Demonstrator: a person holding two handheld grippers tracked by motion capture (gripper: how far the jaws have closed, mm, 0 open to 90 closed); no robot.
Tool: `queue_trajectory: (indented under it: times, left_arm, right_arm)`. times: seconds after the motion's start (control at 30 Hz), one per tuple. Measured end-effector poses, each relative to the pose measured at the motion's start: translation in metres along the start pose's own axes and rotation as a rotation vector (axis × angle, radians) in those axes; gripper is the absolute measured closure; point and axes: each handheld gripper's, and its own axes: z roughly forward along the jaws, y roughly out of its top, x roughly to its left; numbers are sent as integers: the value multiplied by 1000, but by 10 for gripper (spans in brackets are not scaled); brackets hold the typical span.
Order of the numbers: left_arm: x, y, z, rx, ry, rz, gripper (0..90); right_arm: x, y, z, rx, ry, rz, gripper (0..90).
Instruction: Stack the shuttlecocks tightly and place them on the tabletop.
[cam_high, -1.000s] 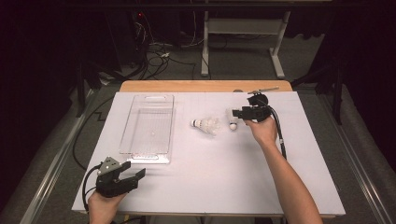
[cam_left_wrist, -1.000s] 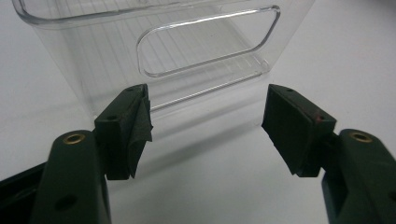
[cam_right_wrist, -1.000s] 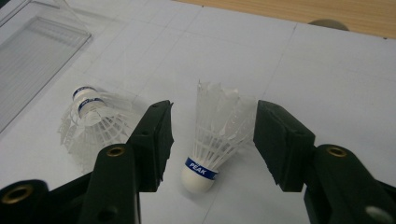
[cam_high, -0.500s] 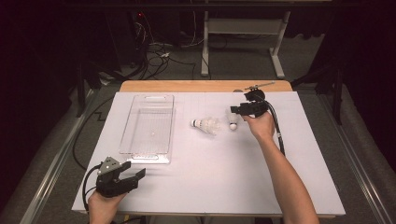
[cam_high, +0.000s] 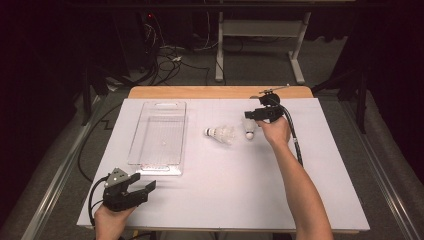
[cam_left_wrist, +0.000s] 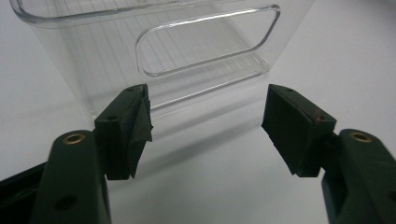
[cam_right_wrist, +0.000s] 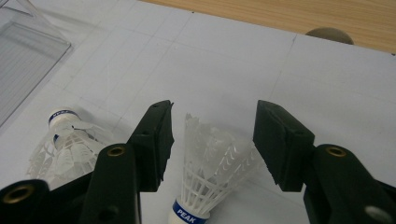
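White feathered shuttlecock (cam_right_wrist: 210, 172) with a blue-banded cork stands on the table (cam_high: 225, 195) between the spread jaws of the right gripper (cam_right_wrist: 212, 140), untouched. A second white shuttlecock (cam_high: 221, 133) lies just beside it. Farther left sits a clear plastic rectangular tray (cam_high: 159, 135); the left gripper (cam_left_wrist: 208, 128) rests near its end, jaws apart.

White feathered shuttlecock (cam_right_wrist: 210, 172), standing on its cork base at lower centre of the right gripper view, skirt flaring upward, blue band reading PEAK. Second white shuttlecock (cam_right_wrist: 67, 140), same blue band, lying on its side at lower left, just beside the first.
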Motion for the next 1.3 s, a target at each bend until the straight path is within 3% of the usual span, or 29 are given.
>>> queue_trajectory:
  times: [0.53,1.07,1.3]
  left_arm:
    - [0,0,0,0,0,0,335]
    - [-1,0,0,0,-2,5,335]
    - [-1,0,0,2,-1,7,334]
  right_arm:
    - [1,0,11,35,-5,-2,481]
    - [-4,-4,1,110,53,43,771]
    - [-3,-10,-3,112,96,50,850]
